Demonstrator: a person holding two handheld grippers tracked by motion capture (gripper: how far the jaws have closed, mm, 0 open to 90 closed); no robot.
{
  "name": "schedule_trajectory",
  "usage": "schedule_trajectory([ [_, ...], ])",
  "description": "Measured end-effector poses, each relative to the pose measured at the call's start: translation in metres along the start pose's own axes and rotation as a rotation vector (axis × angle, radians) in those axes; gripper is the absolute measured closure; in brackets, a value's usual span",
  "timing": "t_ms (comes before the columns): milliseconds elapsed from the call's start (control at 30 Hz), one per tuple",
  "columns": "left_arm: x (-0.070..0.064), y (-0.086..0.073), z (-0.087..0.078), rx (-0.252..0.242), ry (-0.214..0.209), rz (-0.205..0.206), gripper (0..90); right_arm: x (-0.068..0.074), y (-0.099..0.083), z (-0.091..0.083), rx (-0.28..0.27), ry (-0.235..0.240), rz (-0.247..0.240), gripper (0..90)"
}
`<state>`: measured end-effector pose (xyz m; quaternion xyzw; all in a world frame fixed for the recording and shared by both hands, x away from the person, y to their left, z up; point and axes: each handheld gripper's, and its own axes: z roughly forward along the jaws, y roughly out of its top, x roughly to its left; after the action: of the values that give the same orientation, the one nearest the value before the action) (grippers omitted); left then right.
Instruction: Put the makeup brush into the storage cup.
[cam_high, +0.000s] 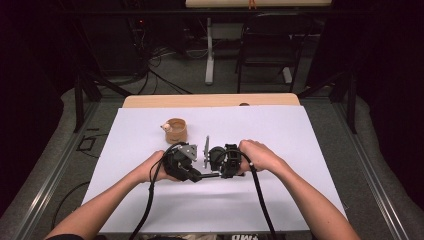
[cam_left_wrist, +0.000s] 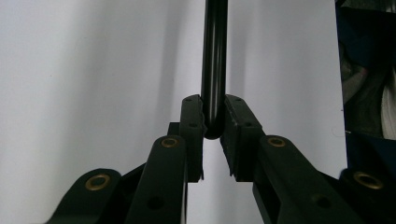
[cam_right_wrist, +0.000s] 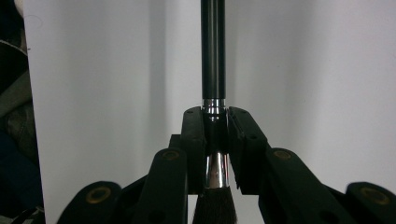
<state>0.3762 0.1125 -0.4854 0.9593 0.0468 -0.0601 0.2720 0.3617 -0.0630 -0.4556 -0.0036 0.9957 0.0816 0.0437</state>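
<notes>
A make-up brush with a black handle (cam_left_wrist: 215, 56), a silver ferrule (cam_right_wrist: 215, 170) and dark bristles (cam_right_wrist: 214, 207) is held level just above the white sheet, between both grippers. My left gripper (cam_left_wrist: 214, 114) is shut on the rounded tail end of the handle. My right gripper (cam_right_wrist: 215, 116) is shut on the ferrule, with the bristles toward its camera. In the high view the left gripper (cam_high: 199, 175) and the right gripper (cam_high: 216, 174) face each other near the table's middle, with a short stretch of the handle (cam_high: 209, 175) showing between them.
A small round wooden cup (cam_high: 176, 131) with a pale little object on its left rim stands on the white sheet (cam_high: 280, 130), behind the left gripper. Beyond the table's far wooden edge (cam_high: 210, 100) are a chair and table legs.
</notes>
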Motion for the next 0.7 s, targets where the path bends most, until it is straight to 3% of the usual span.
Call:
schedule_trajectory([
  [267,-0.003,-0.003,0.000,-0.031,0.011,-0.012,79.5,-0.004,-0.004,0.000,-0.028,0.015,0.016,70.3],
  [400,-0.005,-0.007,0.000,-0.048,0.022,-0.019,79.5,-0.009,-0.011,-0.001,-0.037,0.017,0.070,53.3],
  [567,-0.006,-0.012,-0.001,-0.071,0.037,-0.038,79.5,-0.014,-0.022,-0.004,-0.088,0.006,0.163,23.7],
  [700,-0.006,-0.015,-0.003,-0.099,0.050,-0.051,79.6,-0.017,-0.035,-0.009,-0.151,-0.001,0.234,12.3],
])
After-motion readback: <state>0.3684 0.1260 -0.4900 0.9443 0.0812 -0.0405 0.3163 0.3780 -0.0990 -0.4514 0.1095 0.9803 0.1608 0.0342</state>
